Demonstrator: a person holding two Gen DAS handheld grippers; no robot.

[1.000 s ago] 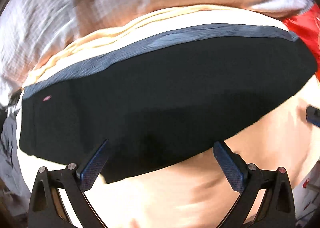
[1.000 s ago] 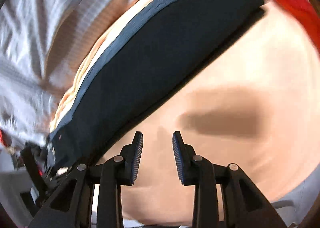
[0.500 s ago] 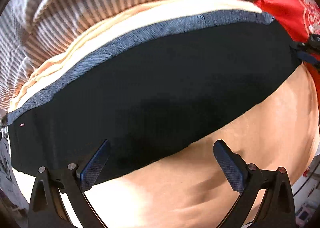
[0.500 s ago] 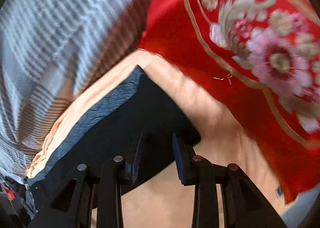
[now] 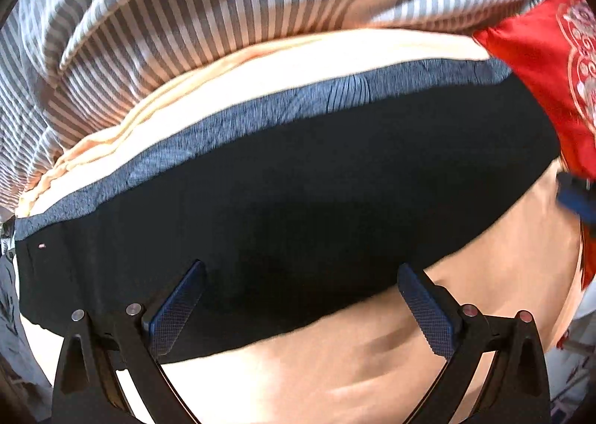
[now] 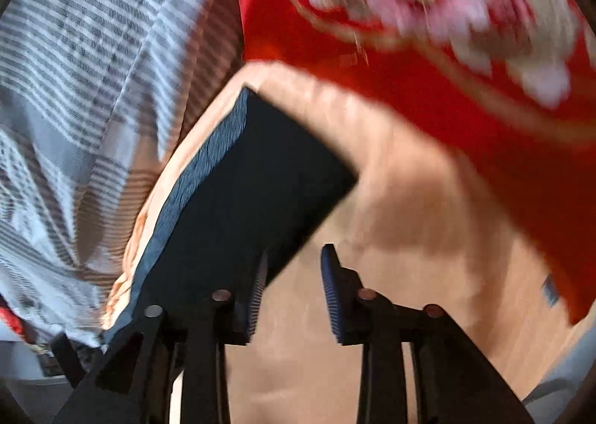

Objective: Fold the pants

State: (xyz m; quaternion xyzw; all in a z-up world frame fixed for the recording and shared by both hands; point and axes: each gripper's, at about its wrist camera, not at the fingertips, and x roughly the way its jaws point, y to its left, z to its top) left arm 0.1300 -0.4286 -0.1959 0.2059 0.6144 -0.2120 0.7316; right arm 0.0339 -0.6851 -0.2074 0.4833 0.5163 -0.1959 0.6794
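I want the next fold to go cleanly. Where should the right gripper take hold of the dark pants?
Probably the near corner of the short end of the dark pants, coming in from the bare peach sheet side. That edge lies flat and free, just left of the right gripper, whose jaws are opening with nothing between them.

The pants (image 5: 298, 200) lay folded into a long, flat, dark band across the peach sheet (image 5: 335, 368). They looked black or very dark navy, with a strip of lighter blue-grey cloth (image 5: 283, 107) running along the far long edge, perhaps a lower layer peeking out from under the top one. The surface was smooth, with no big wrinkles. A tiny pale tag (image 5: 41, 246) showed near the left end. The right end (image 6: 298, 148) was cut square, with a crisp corner, and it stopped just short of the red flowered cloth (image 6: 428, 81).
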